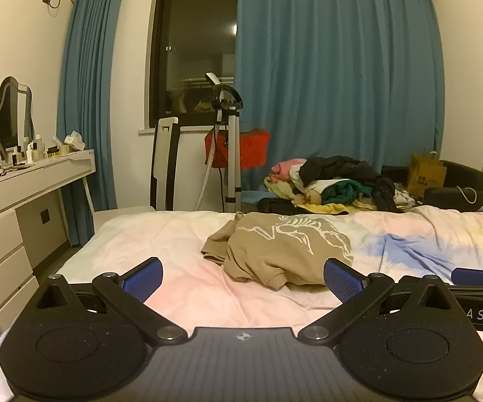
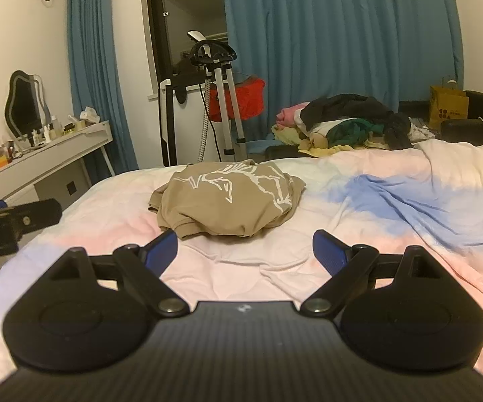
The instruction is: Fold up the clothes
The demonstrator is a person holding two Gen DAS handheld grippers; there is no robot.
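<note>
A tan T-shirt with a white line print (image 1: 275, 244) (image 2: 228, 197) lies crumpled in a heap on the pastel bedsheet (image 1: 181, 234) (image 2: 392, 181). My left gripper (image 1: 243, 278) hovers just short of the shirt's near edge, open, with nothing between its blue pads. My right gripper (image 2: 245, 251) is also open and empty, a little short of the shirt's near hem. Each gripper's side shows in the other's view: the right gripper's side (image 1: 472, 278) at the right edge, the left gripper's side (image 2: 7, 221) at the left edge.
A pile of mixed clothes (image 1: 332, 184) (image 2: 342, 124) sits at the far edge of the bed. Beyond stand a garment steamer on a stand (image 1: 228, 140), a red cloth (image 1: 241, 150), a white vanity desk (image 1: 30, 181) with a mirror and bottles, a yellow paper bag (image 1: 425, 171) and blue curtains.
</note>
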